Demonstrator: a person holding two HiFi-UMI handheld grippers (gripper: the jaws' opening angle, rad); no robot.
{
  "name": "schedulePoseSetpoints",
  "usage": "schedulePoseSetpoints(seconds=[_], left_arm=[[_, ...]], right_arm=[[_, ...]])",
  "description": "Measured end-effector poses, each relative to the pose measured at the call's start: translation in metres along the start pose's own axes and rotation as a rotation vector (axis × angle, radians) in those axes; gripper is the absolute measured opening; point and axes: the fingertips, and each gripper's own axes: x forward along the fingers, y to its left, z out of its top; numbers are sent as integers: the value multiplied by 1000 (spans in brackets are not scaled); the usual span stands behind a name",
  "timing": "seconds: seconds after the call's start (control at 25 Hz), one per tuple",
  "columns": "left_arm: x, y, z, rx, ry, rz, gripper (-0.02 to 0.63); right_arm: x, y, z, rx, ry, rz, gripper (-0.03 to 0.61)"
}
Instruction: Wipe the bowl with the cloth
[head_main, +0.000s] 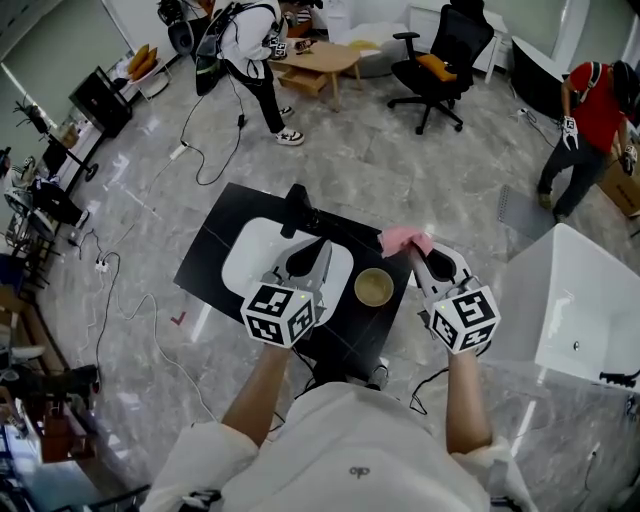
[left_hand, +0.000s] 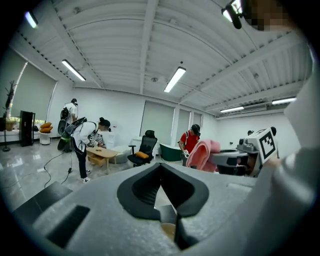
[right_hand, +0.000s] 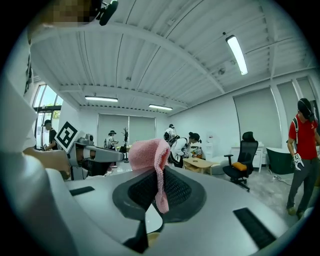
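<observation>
On the black worktop (head_main: 212, 252) a small round bowl (head_main: 374, 287), light brown inside, stands upright with nothing in it. Just to the left of the bowl there is a white basin (head_main: 248, 256) set in the same worktop. The left tongs (head_main: 308, 258) are over this basin, near the bowl but not touching it. In the left gripper view the two jaws are clenched, their tips meet, and there is nothing between them. The right tongs (head_main: 420, 250) are just to the right of the bowl and a little behind it, also not touching it. They are grasping the pink cloth (head_main: 404, 239). In the right gripper view the cloth is pinched at the tips of the jaws, one part bunched above them and one narrow fold hanging down in front of the dark pads. From the head view the cloth is behind the bowl and slightly to its right, and it is apart from the rim. I cannot tell how high it is over the worktop. Both tongs point away from the person, one on each side of the bowl. To the right of the bowl, beyond the worktop edge, there is a big white tub (head_main: 570, 300). Far behind the bowl stand a black office chair (head_main: 440, 50) and a low wooden table (head_main: 322, 60), with a person in a white top (head_main: 250, 45) beside the table and a person in a red top (head_main: 592, 115) further to the right.
</observation>
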Motion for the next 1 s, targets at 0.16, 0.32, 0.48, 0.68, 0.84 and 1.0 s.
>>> schedulePoseSetpoints(seconds=[0.16,0.32,0.48,0.68,0.84,1.0], left_arm=[[-3,-2,-3,-4,-13,-27,11],[-6,-2,-2,-3,-25,-24,11],[-5,1,-1,8,-31,-3,11],[-6,14,3,6,-44,33,11],[-9,19,6,5,-52,50,11],[-9,22,8,12,-50,52,11]], right_arm=[[1,4,6,3,-23,-14,15],[0,5,10,-9,-28,-15,15],[-4,0,9,-5,-27,-32,15],[-5,-7,10,-2,-22,-47,15],[-6,-10,9,-2,-19,-49,15],[-5,-8,11,-5,-15,-48,15]])
